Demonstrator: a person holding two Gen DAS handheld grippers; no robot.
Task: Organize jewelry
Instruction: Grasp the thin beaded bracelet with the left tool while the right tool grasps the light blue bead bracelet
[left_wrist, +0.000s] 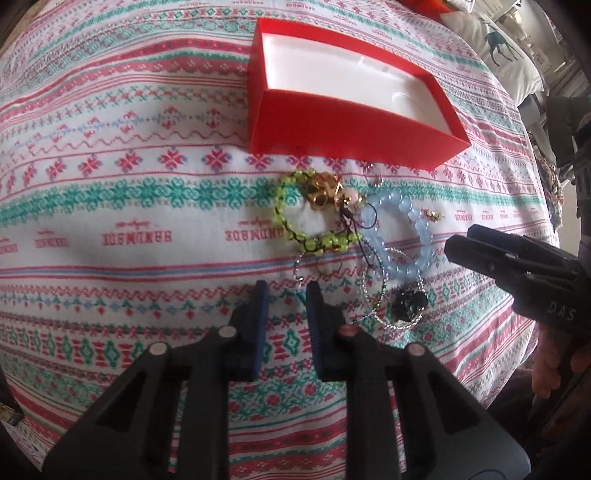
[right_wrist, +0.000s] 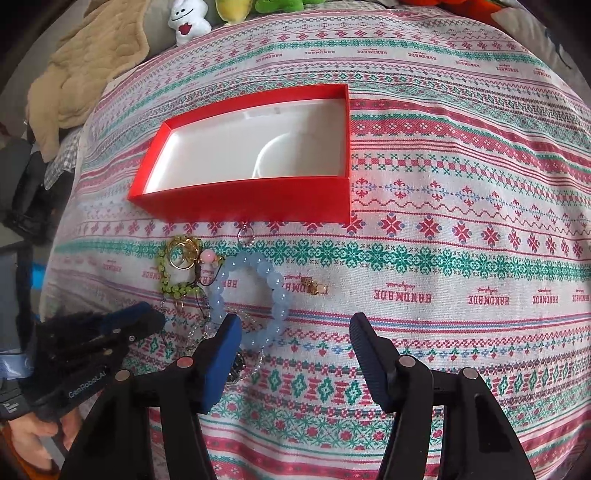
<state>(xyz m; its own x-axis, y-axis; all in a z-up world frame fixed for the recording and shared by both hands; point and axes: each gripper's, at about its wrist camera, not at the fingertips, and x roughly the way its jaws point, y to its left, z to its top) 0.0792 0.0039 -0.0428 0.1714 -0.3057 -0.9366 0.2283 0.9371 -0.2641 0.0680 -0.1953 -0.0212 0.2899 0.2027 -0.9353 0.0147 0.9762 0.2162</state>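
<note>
1. A red box (right_wrist: 258, 199) with a white lining is seen lying open on a patterned tablecloth (right_wrist: 461, 258); nothing can be made out inside it
2. The jewelry is gathered in a small tangle on the cloth just in front of the box's near wall, outside it
3. A light blue bead bracelet (right_wrist: 251, 291) is laid flat at the middle of the tangle, with a green bead bracelet (left_wrist: 295, 210) beside it and partly overlapping gold rings (right_wrist: 181, 254)
4. A thin silver hoop (left_wrist: 373, 291) and a dark beaded piece (left_wrist: 408, 302) are found at the near edge of the pile, while a small gold earring (right_wrist: 314, 287) is set a little apart
5. The left gripper (left_wrist: 284, 291) is held low just short of the pile, its jaws parted only narrowly and nothing caught between them
6. The right gripper (right_wrist: 295, 325) is held above the cloth with its jaws spread wide and empty; its left finger overlaps the blue bracelet in view, though contact cannot be told
7. Plush toys (right_wrist: 188, 20) and a beige blanket (right_wrist: 85, 70) are seen beyond the far edge of the cloth
</note>
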